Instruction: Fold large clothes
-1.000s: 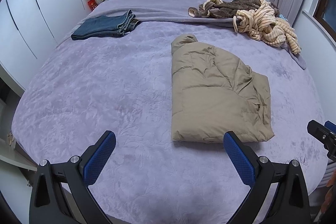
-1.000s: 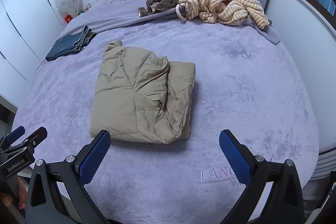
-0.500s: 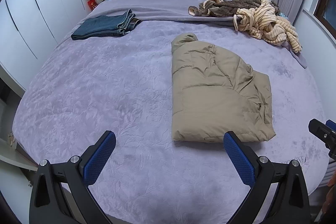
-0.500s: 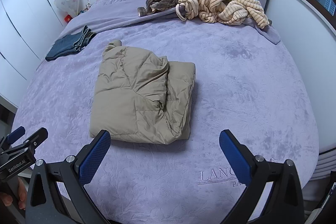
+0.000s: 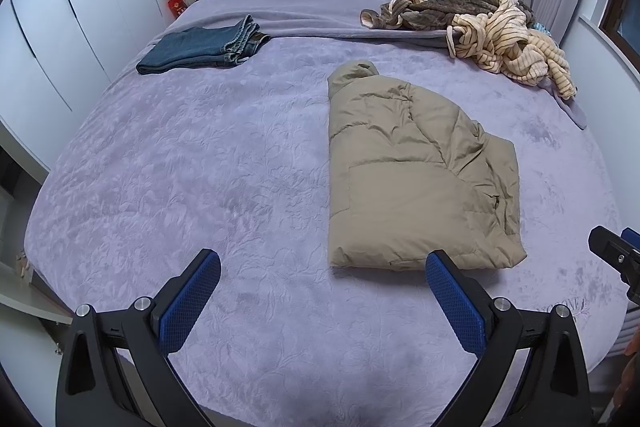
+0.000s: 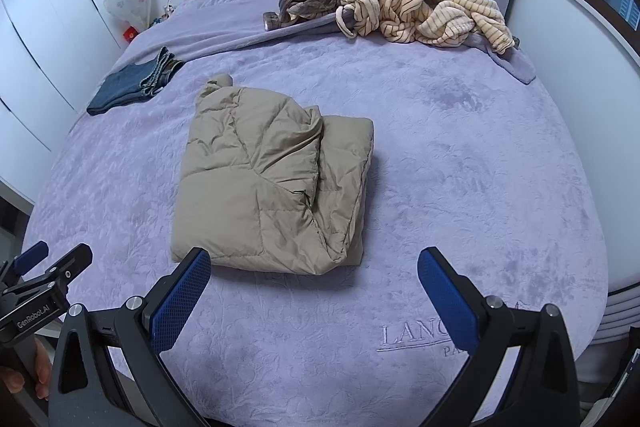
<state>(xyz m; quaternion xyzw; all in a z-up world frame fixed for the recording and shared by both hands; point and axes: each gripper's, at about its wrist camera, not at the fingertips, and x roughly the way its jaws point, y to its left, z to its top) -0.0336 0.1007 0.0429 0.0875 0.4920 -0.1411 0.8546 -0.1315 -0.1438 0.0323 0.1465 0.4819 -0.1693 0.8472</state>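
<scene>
Folded tan jacket (image 5: 416, 175) lying mid-bed on purple blanket (image 5: 200, 167); left gripper (image 5: 323, 261) and right gripper (image 6: 314, 257) spread wide, empty, just short of jacket's near edge

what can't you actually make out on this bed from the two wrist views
- Embroidered lettering on the purple bedspread: right wrist view, partly covered by the right gripper finger.
- Underside of the folded tan puffer jacket: both views, hidden by its own top layers.
- Clothes under the striped cream robe: buried in the heap.
- Small red item by the fan: too small.
</scene>
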